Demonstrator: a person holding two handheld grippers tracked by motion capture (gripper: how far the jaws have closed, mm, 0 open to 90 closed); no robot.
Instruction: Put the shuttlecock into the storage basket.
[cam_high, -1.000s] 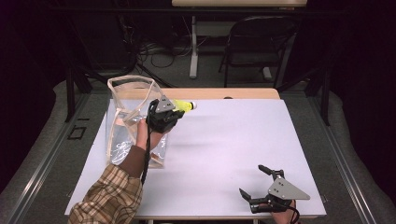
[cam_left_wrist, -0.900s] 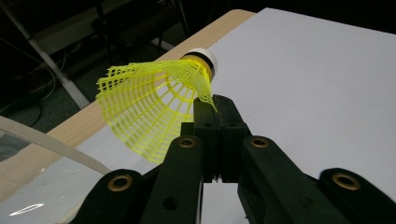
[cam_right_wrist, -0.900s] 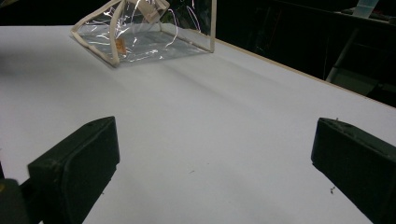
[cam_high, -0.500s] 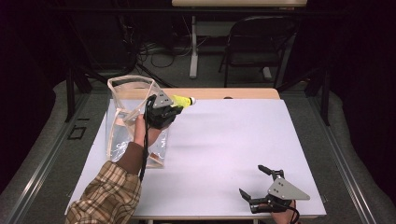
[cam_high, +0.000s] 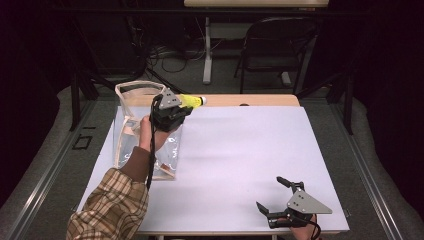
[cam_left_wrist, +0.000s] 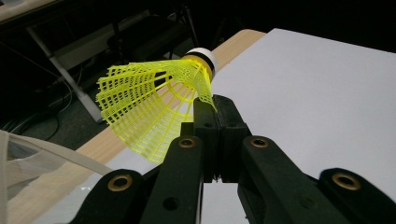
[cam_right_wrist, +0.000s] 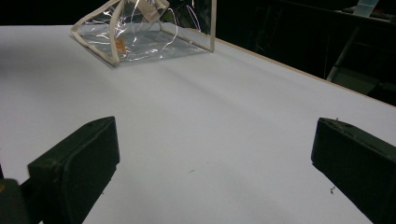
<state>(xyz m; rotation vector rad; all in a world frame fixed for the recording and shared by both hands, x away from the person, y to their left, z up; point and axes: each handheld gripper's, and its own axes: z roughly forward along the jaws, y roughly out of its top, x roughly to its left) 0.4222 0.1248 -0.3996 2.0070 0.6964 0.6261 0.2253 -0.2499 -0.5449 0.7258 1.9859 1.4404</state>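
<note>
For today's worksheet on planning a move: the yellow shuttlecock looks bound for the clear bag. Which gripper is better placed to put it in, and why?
Probably the left. The left gripper is shut on the yellow shuttlecock, right beside the clear bag. The right gripper sits open at the table's near edge, far from the bag.

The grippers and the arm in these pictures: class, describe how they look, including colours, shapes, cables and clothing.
Both grippers are black, each topped by a grey three-cornered plate. The left gripper trails a black cable down a sleeve of brown-and-cream plaid with a dark brown cuff. Its linkage arms carry brass-coloured pivot rings. The right gripper has blocky, rectangular black pads.
</note>
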